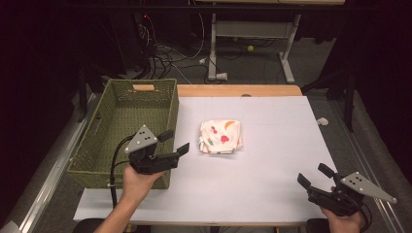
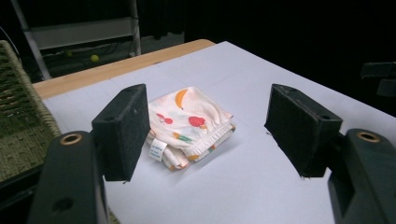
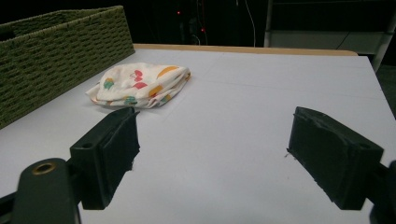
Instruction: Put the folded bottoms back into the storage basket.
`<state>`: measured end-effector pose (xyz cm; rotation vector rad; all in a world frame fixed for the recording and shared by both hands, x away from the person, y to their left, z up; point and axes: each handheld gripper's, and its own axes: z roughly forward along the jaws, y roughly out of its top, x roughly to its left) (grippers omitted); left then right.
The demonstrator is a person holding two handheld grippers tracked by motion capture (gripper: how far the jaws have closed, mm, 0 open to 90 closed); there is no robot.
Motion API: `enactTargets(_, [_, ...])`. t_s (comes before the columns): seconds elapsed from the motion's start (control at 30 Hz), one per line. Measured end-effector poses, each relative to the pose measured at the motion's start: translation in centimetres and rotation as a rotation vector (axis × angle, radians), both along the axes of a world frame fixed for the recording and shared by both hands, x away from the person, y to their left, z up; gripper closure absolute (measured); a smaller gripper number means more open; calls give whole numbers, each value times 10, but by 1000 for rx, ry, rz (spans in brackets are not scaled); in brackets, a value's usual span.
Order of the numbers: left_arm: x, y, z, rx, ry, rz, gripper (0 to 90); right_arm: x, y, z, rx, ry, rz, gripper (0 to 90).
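A folded white cloth (image 1: 221,136) printed with red and orange fruit shapes lies on the white table top (image 1: 272,145), near its middle. A small white label hangs from the near corner of the cloth (image 2: 189,126). My left gripper (image 1: 174,142) hovers open just left of it, beside the basket's right wall, jaws pointing at the cloth. My right gripper (image 1: 315,175) is open near the front right corner of the table, well away from the cloth (image 3: 140,86). Nothing sits between either pair of jaws.
A green woven basket (image 1: 124,128) stands along the table's left side and looks empty inside. A strip of wooden table edge (image 1: 238,90) shows at the back. Beyond it are a desk frame, cables and a small yellow-green ball (image 1: 250,48) on the floor.
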<state>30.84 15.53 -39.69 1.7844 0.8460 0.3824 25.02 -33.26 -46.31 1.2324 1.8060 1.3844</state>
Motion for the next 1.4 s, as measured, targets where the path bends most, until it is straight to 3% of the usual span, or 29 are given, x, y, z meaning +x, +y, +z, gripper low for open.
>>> enactTargets(0.27, [6, -16, 1, 3, 13, -17, 289, 0, 0, 0, -3, -1, 3, 167])
enactTargets(0.37, [8, -26, 1, 38, 11, -11, 289, 0, 0, 0, -2, -2, 3, 167])
enactTargets(0.63, [18, -51, -2, 37, 46, -47, 290, -1, 0, 0, -2, -5, 3, 167])
enactTargets(0.93, [32, -69, -6, 44, 90, -25, 290, 0, 0, 0, -2, -3, 5, 168])
enactTargets(1.13, [47, -80, -8, 51, 146, -23, 291, 0, 0, 0, -4, -3, 5, 168])
enactTargets(1.4, [65, -90, -15, 94, 199, -7, 290, 0, 0, 0, -3, 0, 8, 168])
